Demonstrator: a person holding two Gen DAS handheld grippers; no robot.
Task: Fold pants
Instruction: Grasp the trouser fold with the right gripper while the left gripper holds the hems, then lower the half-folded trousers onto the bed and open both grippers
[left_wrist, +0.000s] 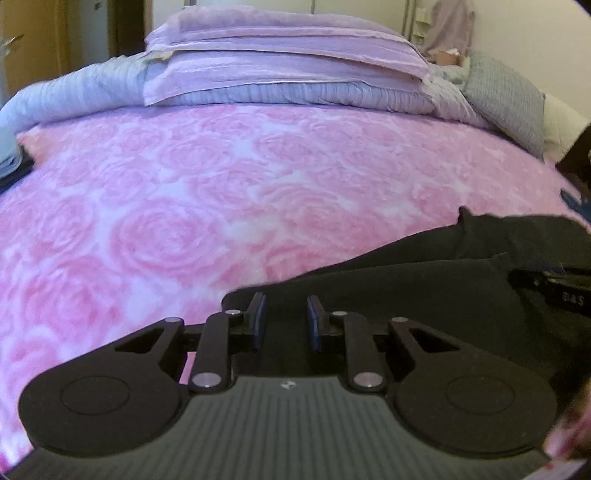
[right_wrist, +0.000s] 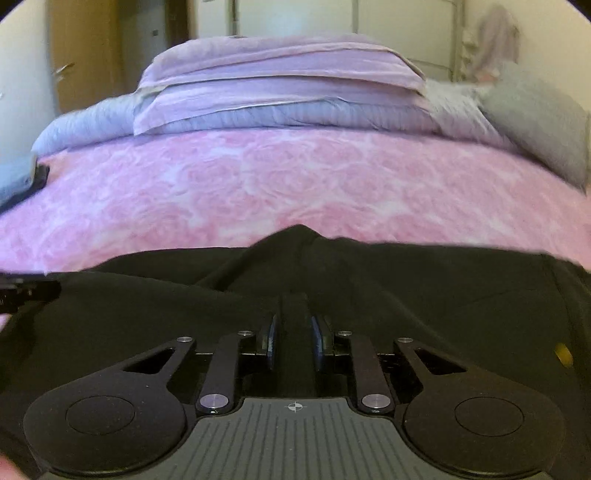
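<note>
Closest in the left wrist view, left gripper (left_wrist: 284, 319) angled down over the near corner of the black pants (left_wrist: 424, 295), blue-padded fingers (left_wrist: 258, 321) set to a narrow gap with dark cloth lying in and under it; impossible to tell whether the pads actually pinch the cloth. Closest in the right wrist view, right gripper (right_wrist: 293, 338) likewise tipped down, fingers (right_wrist: 271, 343) narrow, a raised ridge of the black pants (right_wrist: 332, 280) standing up between them and filling the gap, pads seemingly pressed on its sides. Just beyond the fingertips, pants spread flat and wide across the near edge of the bed, rumpled into a small peak at the middle of their far edge in the right view, a small yellow spot near the right margin. At the right edge of the left view, part of the other gripper over the same cloth; at the left edge of the right view, a dark piece of the left one. Farther out, pink rose-patterned blanket (left_wrist: 184, 206) covering the bed, bare of other clothing in its middle. Beyond that, pale lilac quilt (left_wrist: 92, 92) bunched along the head end, folded lavender bedding (left_wrist: 280, 48) stacked on top, grey pillow (left_wrist: 506, 99) leaning at the right. Farthest, light wall, wooden door at left, blurred.
</note>
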